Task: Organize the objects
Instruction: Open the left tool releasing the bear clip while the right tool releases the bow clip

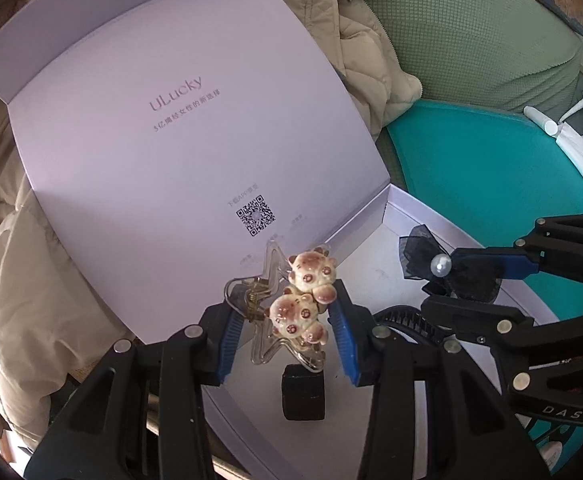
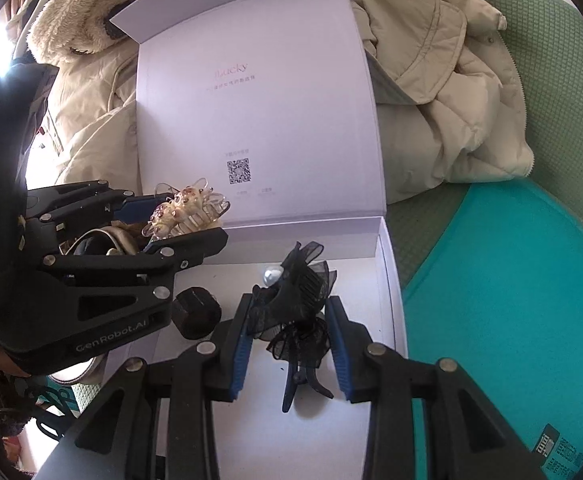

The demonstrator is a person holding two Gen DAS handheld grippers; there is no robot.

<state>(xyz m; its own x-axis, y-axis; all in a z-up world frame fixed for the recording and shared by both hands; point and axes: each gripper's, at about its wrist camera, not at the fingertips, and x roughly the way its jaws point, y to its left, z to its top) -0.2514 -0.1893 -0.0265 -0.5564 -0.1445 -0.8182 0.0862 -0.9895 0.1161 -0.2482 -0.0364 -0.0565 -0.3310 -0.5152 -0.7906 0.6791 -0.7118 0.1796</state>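
1. Left wrist view: the left gripper (image 1: 287, 320) clamps a clear star hair clip (image 1: 291, 308) at lower centre, above the lilac box (image 1: 371, 240); a black cube (image 1: 303, 392) sits below, partly hidden.
2. Right wrist view: the right gripper (image 2: 291, 340) grips a black bow clip (image 2: 295, 304) at lower centre over the box floor; its pearl (image 2: 271, 274) is half hidden.

Clear star clip w/ bears (image 1: 291, 304), black bow clip (image 2: 295, 304), above box (image 2: 387, 280)

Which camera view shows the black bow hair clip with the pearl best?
The right wrist view: the black bow hair clip sits centred between the right gripper fingers, showing teeth, mesh bow and pearl. The left wrist view shows it only sideways near the edge, mostly the pearl and bow.
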